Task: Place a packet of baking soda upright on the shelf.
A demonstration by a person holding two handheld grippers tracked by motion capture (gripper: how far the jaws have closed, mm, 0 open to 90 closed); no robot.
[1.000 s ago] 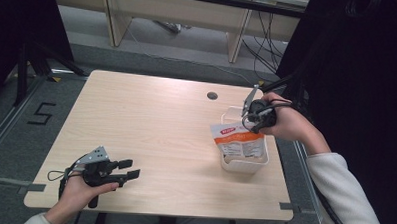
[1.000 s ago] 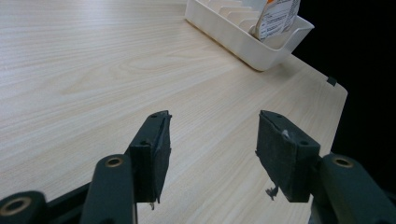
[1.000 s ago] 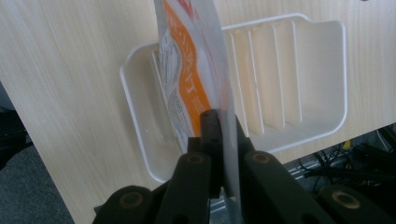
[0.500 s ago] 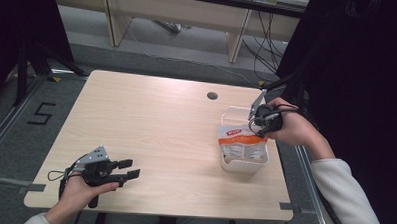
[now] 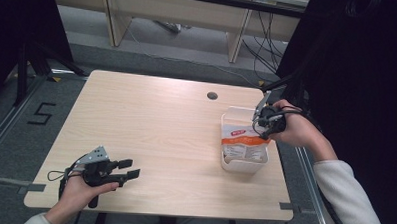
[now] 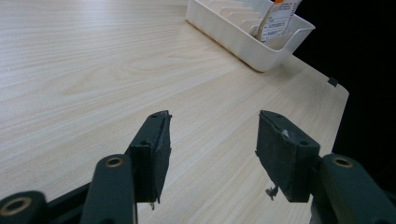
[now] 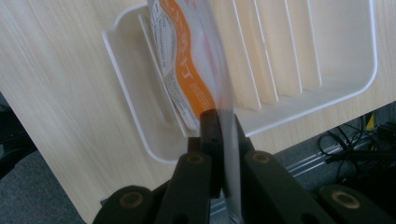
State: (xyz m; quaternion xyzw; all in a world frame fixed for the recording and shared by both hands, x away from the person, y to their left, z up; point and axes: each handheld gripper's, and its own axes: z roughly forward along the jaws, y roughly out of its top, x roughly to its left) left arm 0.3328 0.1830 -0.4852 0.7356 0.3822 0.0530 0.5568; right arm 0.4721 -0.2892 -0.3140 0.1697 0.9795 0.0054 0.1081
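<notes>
The right gripper (image 7: 219,140) is clamped on the packet (image 7: 187,70), hung upright over the slotted tray (image 5: 227,165) near the table's right edge; the left gripper (image 6: 210,154) stands open.

A large black "5" (image 5: 41,114) stands on the grey floor beside the desk's left edge. The orange-and-white pouch (image 5: 243,142) in the white bin (image 5: 234,164) carries printed lettering, too small and blurred to read
</notes>
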